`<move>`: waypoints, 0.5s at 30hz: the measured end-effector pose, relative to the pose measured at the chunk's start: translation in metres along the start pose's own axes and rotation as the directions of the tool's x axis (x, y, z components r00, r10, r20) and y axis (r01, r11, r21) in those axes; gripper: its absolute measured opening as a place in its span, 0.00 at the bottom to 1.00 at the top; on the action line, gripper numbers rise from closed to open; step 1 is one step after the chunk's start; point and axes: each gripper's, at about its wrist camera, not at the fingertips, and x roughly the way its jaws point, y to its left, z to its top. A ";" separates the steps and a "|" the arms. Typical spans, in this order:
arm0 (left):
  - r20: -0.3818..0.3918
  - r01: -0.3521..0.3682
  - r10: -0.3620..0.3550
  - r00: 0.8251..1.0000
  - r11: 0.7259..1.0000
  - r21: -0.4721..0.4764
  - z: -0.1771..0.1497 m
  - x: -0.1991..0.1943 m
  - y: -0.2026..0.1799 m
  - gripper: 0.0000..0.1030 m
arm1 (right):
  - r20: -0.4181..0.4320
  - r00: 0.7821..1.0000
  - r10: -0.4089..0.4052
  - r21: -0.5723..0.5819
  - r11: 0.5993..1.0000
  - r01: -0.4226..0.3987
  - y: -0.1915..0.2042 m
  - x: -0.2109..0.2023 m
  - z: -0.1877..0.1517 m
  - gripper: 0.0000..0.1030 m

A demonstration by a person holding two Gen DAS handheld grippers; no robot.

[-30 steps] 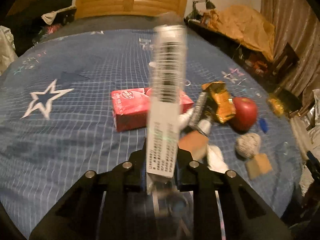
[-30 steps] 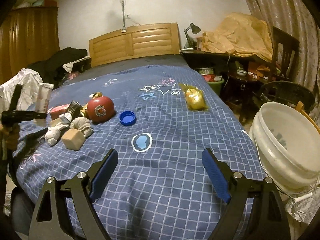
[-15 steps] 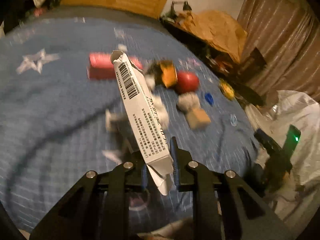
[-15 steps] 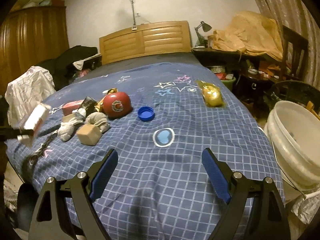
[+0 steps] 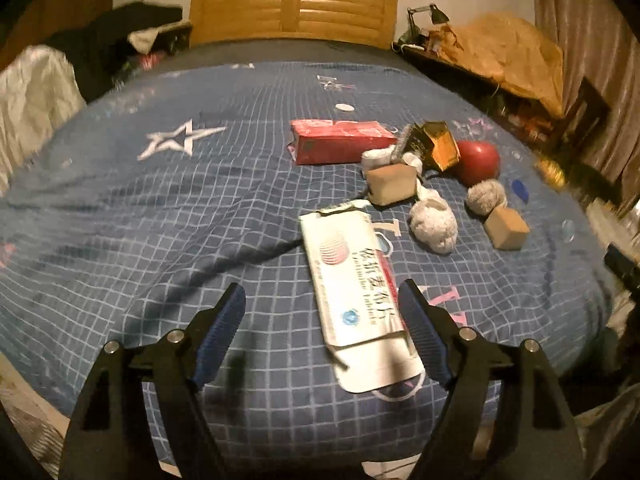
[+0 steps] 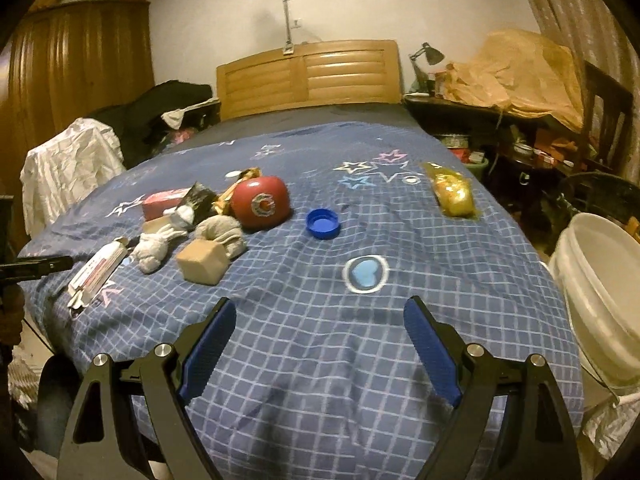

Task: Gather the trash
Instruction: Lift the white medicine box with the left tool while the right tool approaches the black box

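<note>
Step in hand, by my reading: a release. The left gripper (image 5: pixel 322 312) has its jaws opening; the white carton (image 5: pixel 352 292) lies flat on the blue checked bedspread (image 5: pixel 160 208) between them, close to the right pad, neither pad pressing it.

The right gripper (image 6: pixel 320 344) is spread wide and empty over bare bedspread, near the white bucket (image 6: pixel 596 292) at the right.

The carton sits at the near edge of the bed, just near of the clutter. Its long axis runs near-to-far, the torn flap end pointing far.

Next move likely calls for re-gripping across the carton's narrow width, then carrying it to the bucket.
</note>
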 end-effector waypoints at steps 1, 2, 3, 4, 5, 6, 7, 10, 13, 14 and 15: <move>0.008 -0.019 0.018 1.000 1.000 0.018 -0.002 -0.002 -0.004 0.77 | -0.003 1.000 0.006 -0.007 1.000 -0.006 0.003 0.001 0.000 0.84; 0.015 -0.049 0.048 0.999 0.998 0.041 -0.003 0.000 -0.013 0.78 | -0.007 1.000 0.011 -0.013 1.000 -0.011 0.006 0.003 0.001 0.84; 0.013 -0.083 0.082 0.997 0.995 0.059 -0.003 0.005 -0.020 0.79 | -0.012 1.000 0.017 -0.021 1.000 -0.018 0.009 0.005 0.002 0.84; 0.010 -0.107 0.107 0.994 0.992 0.069 -0.004 0.008 -0.024 0.79 | -0.017 1.000 0.022 -0.028 0.999 -0.022 0.012 0.006 0.004 0.84; -0.001 -0.140 0.140 0.990 0.987 0.079 -0.005 0.018 -0.031 0.79 | -0.020 0.999 0.024 -0.032 0.999 -0.025 0.014 0.008 0.005 0.84; -0.012 -0.146 0.147 0.989 0.986 0.077 -0.007 0.024 -0.032 0.79 | -0.030 0.999 0.028 -0.037 0.999 -0.029 0.016 0.011 0.007 0.84; -0.026 -0.148 0.150 0.988 0.986 0.073 -0.008 0.030 -0.034 0.75 | -0.041 0.999 0.032 -0.037 0.999 -0.033 0.017 0.014 0.008 0.84; -0.058 -0.163 0.167 0.984 0.985 0.061 -0.014 0.047 -0.036 0.52 | -0.065 0.996 0.064 -0.042 0.997 -0.066 0.021 0.023 0.009 0.83; -0.024 -0.163 0.164 0.986 0.986 0.033 -0.016 0.045 -0.035 0.48 | -0.056 0.994 0.094 -0.083 0.992 -0.098 0.033 0.028 0.017 0.78; -0.020 -0.162 0.163 0.986 0.986 0.025 -0.017 0.045 -0.035 0.48 | -0.054 0.993 0.104 -0.096 0.989 -0.109 0.037 0.031 0.021 0.73; -0.015 -0.160 0.161 0.987 0.987 0.015 -0.018 0.045 -0.034 0.48 | -0.055 0.991 0.124 -0.107 0.986 -0.129 0.042 0.035 0.028 0.67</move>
